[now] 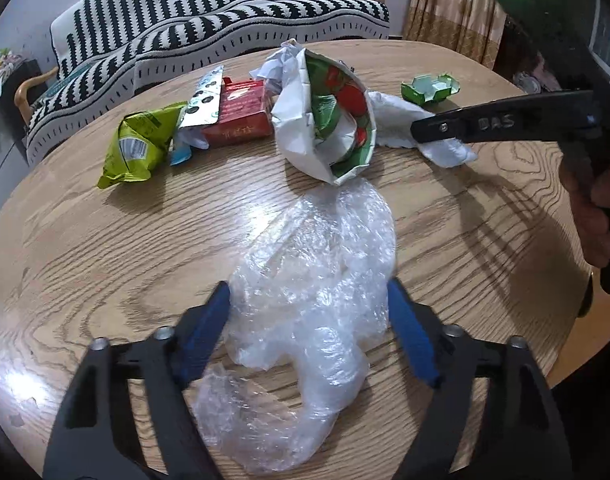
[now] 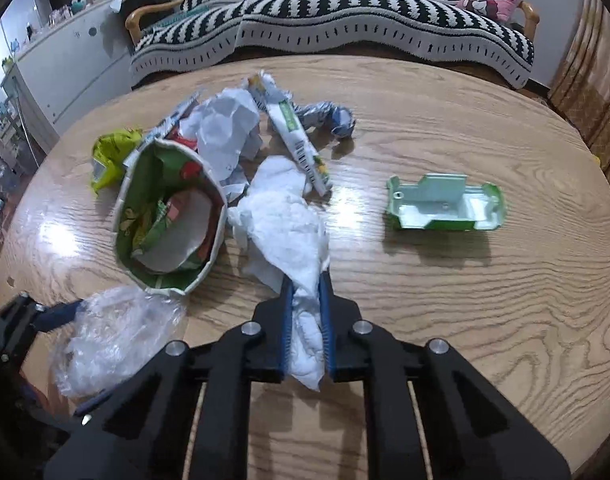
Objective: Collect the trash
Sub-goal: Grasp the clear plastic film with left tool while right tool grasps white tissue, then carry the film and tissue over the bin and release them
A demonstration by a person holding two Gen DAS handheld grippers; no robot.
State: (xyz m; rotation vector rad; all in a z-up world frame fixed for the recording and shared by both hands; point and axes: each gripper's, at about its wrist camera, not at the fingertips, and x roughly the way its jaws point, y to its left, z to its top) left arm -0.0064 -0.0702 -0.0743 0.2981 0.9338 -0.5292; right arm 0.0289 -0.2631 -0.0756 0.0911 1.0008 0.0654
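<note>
A crumpled clear plastic bag (image 1: 305, 312) lies on the round wooden table (image 1: 105, 240), between the spread blue-padded jaws of my left gripper (image 1: 309, 288), which is open around it. My right gripper (image 2: 306, 278) is shut on a white paper tissue (image 2: 289, 220) lying on the table; it also shows in the left wrist view (image 1: 419, 126), with the tissue (image 1: 397, 114). The plastic bag appears in the right wrist view (image 2: 113, 332) with my left gripper's finger (image 2: 61, 314) beside it.
A crushed green-and-red paper bowl (image 1: 337, 120) (image 2: 169, 208), a lime snack bag (image 1: 135, 148), a red box (image 1: 241, 118), crumpled paper (image 2: 225, 132), a printed wrapper (image 2: 297, 140) and a flattened green carton (image 2: 445, 202) lie on the table. A striped sofa (image 2: 345, 12) stands behind.
</note>
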